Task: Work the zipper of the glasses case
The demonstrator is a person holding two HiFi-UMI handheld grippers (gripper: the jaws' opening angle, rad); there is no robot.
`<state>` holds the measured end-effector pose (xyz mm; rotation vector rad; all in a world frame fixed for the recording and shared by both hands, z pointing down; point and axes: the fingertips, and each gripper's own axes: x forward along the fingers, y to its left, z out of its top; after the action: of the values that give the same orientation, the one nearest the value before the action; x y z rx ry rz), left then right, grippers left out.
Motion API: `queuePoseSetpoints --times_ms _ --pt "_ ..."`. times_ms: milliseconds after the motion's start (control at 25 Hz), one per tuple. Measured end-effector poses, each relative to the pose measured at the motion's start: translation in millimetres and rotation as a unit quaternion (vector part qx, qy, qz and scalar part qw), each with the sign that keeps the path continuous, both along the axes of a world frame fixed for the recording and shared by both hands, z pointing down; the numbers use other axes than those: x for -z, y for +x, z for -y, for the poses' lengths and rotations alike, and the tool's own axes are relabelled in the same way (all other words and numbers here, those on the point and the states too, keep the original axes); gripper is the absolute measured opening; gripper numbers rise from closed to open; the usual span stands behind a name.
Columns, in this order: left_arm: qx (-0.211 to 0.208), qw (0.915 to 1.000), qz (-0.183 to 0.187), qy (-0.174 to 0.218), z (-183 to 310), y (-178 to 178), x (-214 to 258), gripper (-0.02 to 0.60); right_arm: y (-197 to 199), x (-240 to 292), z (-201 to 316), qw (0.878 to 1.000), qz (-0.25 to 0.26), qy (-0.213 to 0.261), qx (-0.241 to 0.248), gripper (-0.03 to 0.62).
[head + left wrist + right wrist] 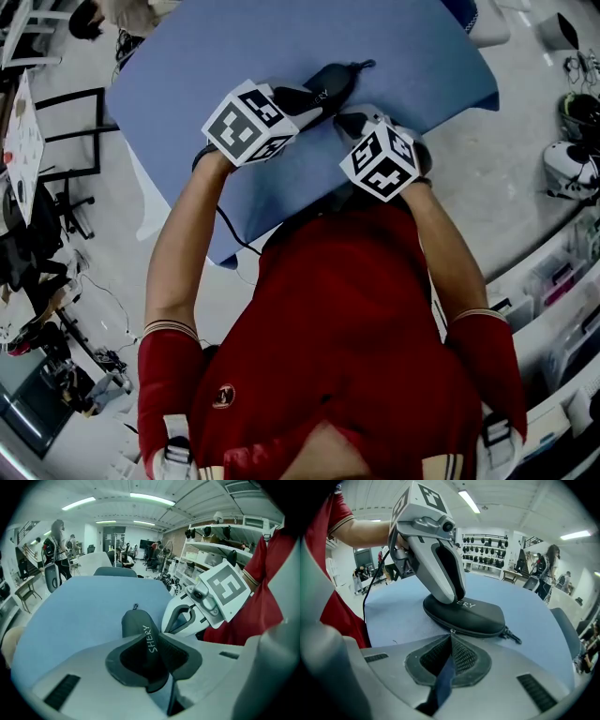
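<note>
L tongs (149, 641) clamp smooth black oval case (135, 620); R tongs (451, 638) pinch tiny metal zip pull (452, 631).

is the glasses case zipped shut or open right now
Looks shut: in the right gripper view the glasses case shows halves together, no gap. Its zipper pull sits mid-seam, so fully zipped or not: cannot tell.
</note>
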<state>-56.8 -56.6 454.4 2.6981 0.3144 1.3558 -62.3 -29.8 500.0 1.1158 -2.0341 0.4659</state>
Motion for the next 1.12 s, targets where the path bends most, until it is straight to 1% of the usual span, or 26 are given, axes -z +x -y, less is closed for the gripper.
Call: queuePoseSetpoints --times_ms 120,200,320,440,920,1120 --pt "-0.004 0.9998 -0.001 -0.021 3.3 -1.3 0.1 0.069 -4.5 -0.3 0.5 1.0 0.004 0.0 -0.013 0.0" --pt "-0.016 0.9995 0.001 -0.026 3.6 -0.8 -1.6 0.051 -7.0 -2.2 -1.0 1.0 0.005 0.001 -0.023 0.0" --pt "-0.039 0.9989 0.006 -0.026 2.6 0.2 -2.3 0.043 -9.3 -2.7 -2.7 0.999 0.005 0.002 -0.037 0.0" --pt "-0.052 0.9983 0.006 -0.026 2.3 -0.8 -0.9 0.041 -11.3 -0.9 -3.1 0.999 0.005 0.002 -0.051 0.002" --pt "-0.081 0.9963 0.006 -0.028 2.1 -0.2 -2.8 0.035 -30.4 -1.9 -4.5 0.996 0.021 -0.002 -0.091 0.002" --pt "-0.089 0.9954 0.0 -0.035 2.5 -0.9 -3.3 0.032 -35.8 -2.9 -4.1 0.992 0.035 -0.002 -0.12 0.002"
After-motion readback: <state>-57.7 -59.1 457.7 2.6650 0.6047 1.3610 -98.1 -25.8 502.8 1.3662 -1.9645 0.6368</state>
